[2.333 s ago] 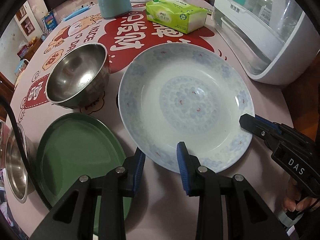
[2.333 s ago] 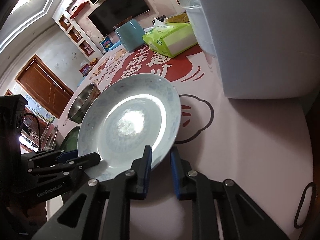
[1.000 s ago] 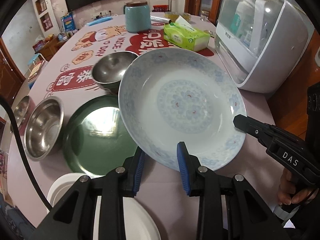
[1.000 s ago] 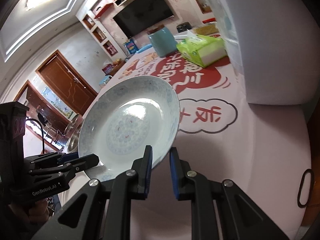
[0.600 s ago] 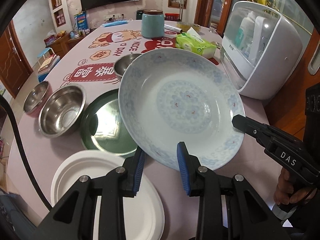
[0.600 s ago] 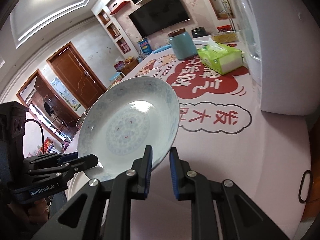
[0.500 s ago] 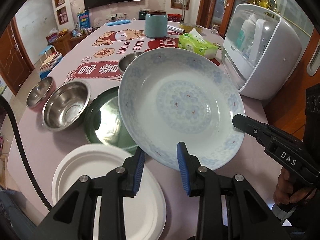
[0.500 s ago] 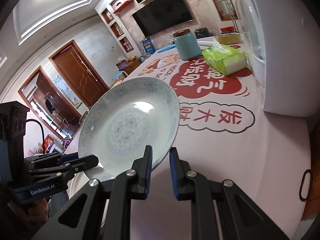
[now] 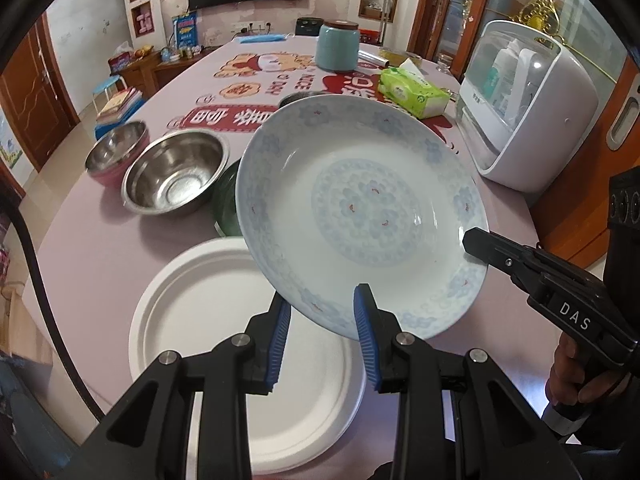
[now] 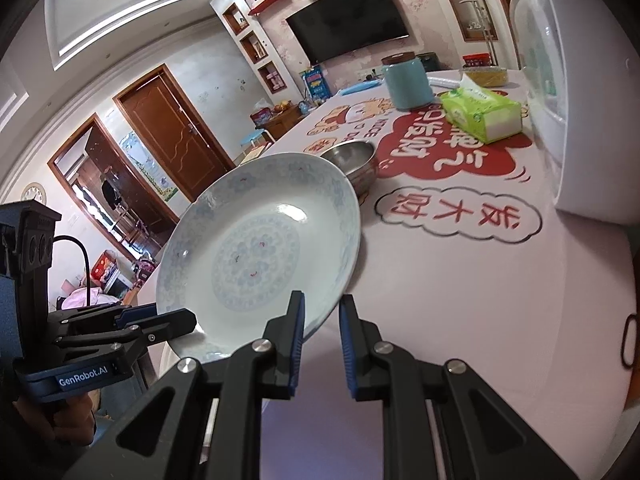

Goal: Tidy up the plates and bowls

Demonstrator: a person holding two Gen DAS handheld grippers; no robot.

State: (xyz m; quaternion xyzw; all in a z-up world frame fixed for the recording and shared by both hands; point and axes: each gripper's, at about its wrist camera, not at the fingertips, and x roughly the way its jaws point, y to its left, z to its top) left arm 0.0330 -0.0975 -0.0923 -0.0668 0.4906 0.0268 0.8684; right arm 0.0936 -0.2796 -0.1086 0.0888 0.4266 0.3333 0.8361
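The blue-patterned plate (image 9: 360, 216) is a wide, shallow white dish with pale blue flower motifs round its rim, a blue medallion in its well and small red flecks. It hangs tilted in the air above the surface (image 9: 100, 248), carried between both tools. The left tool (image 9: 322, 312) pinches the plate's near rim between its blue pads, one pad under the rim and one inside it. The right tool (image 10: 322, 312) clamps the rim at the plate's other edge, its jaws nearly pressed together on the thin lip. Both point downward, the left more steeply. A hand (image 9: 580, 376) grips the right tool's handle. Directly under the left tool lies a white plate (image 9: 224, 344); beyond the held dish sit a green plate (image 9: 226, 204), a steel bowl (image 9: 176, 176) and a smaller bowl (image 9: 116, 152).
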